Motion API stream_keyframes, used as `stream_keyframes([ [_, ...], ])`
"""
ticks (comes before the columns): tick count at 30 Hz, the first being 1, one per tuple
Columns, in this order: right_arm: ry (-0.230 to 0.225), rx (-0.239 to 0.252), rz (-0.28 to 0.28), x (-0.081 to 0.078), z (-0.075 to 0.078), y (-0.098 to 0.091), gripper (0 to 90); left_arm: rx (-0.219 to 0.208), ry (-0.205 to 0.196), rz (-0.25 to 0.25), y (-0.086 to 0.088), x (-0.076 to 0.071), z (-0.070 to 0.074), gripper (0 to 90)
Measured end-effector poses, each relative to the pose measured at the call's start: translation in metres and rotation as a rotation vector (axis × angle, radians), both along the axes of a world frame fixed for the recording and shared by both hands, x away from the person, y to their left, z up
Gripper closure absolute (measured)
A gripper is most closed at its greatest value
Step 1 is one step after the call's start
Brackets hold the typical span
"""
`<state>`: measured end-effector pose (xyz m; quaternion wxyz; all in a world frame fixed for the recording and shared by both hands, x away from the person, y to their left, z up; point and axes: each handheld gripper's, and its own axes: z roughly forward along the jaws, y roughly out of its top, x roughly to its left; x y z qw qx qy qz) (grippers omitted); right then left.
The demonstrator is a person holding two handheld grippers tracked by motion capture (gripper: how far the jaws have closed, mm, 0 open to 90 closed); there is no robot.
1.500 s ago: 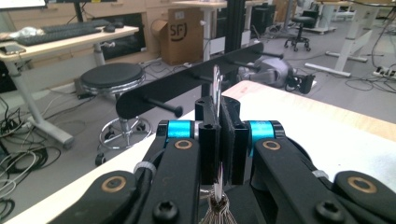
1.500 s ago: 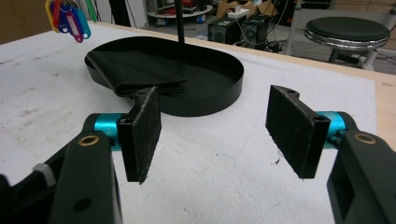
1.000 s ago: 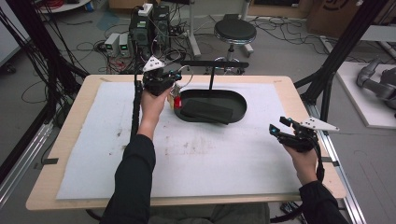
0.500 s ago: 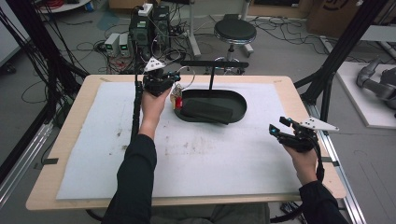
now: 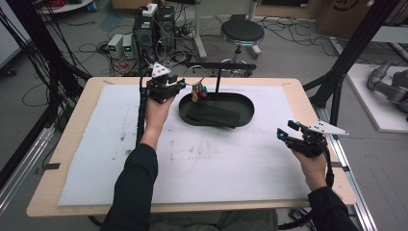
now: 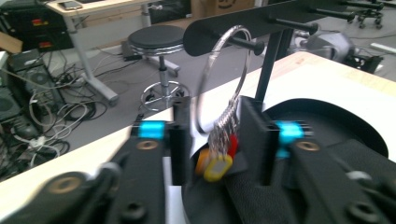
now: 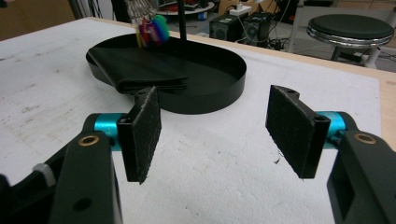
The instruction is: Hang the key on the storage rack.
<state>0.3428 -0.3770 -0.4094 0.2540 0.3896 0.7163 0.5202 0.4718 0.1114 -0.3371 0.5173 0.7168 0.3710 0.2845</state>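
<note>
Right now the left tongs sit up at about eleven o'clock on the bench, by the left end of the black oval tray. Their jaws have just been opening; in the left gripper view they stand apart with the key ring between them, and I cannot see either pad pressing on it. The big wire ring hangs over a peg of the black rack that rises from the tray, with a bunch of coloured tags, yellow, orange and red, dangling at its bottom between the jaws. From the high view the ring and its tags hang just off the tips of the left tongs, above the tray's left end.

A folded black cloth lies flat inside the tray, below the tags.

Over at about four o'clock the right tongs hover near the bench's right edge, well apart from the tray. In the right gripper view their jaws are wide apart with only the white mat between them, and they point toward the tray and the tags beyond.
</note>
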Motion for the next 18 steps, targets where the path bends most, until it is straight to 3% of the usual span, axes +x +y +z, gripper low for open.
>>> stream_keyframes([
  [7, 0.003, -0.001, -0.001, 0.0, 0.0, 0.0, 36.7, -0.023, 0.009, -0.045, 0.008, -0.028, 0.0, 40.7],
  [10, 0.003, -0.003, 0.0, -0.001, 0.0, 0.001, 36.7, -0.034, -0.009, -0.074, 0.012, -0.046, -0.002, 38.9],
  [18, 0.007, 0.002, -0.005, 0.001, -0.001, 0.0, 36.7, -0.006, -0.027, -0.108, 0.028, -0.099, -0.007, 30.8],
])
